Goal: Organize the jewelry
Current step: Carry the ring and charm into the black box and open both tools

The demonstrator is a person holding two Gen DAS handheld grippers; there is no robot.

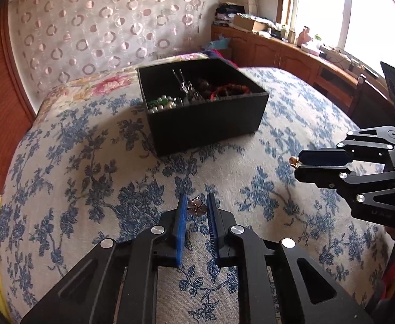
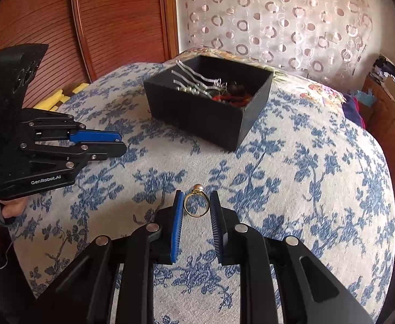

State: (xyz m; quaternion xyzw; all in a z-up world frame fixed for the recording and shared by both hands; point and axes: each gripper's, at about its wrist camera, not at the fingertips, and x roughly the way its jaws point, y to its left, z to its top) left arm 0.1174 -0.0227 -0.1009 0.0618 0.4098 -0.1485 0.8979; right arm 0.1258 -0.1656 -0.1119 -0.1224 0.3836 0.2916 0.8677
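My left gripper (image 1: 196, 202) is shut on a small pinkish flower-shaped ornament (image 1: 197, 207), which sits between its blue pad tips just above the bedspread. My right gripper (image 2: 197, 199) is shut on a gold ring topped with a pearl (image 2: 198, 188); the band spans the gap between both pads. From the left wrist view the right gripper (image 1: 298, 162) hovers at the right with the pearl (image 1: 293, 159) poking out past its tips. The left gripper (image 2: 121, 142) shows at the left of the right wrist view. A black open box (image 1: 208, 118) (image 2: 197, 116) holding beads, red bracelets and hairpins stands further back on the bed.
The bed has a blue floral cover (image 1: 89, 162) that curves down at its edges. A wooden wardrobe (image 2: 103, 13) and a patterned curtain (image 1: 103, 27) stand behind it. A cluttered wooden cabinet (image 1: 292, 54) runs under the window. A hand (image 2: 11, 208) holds the left gripper.
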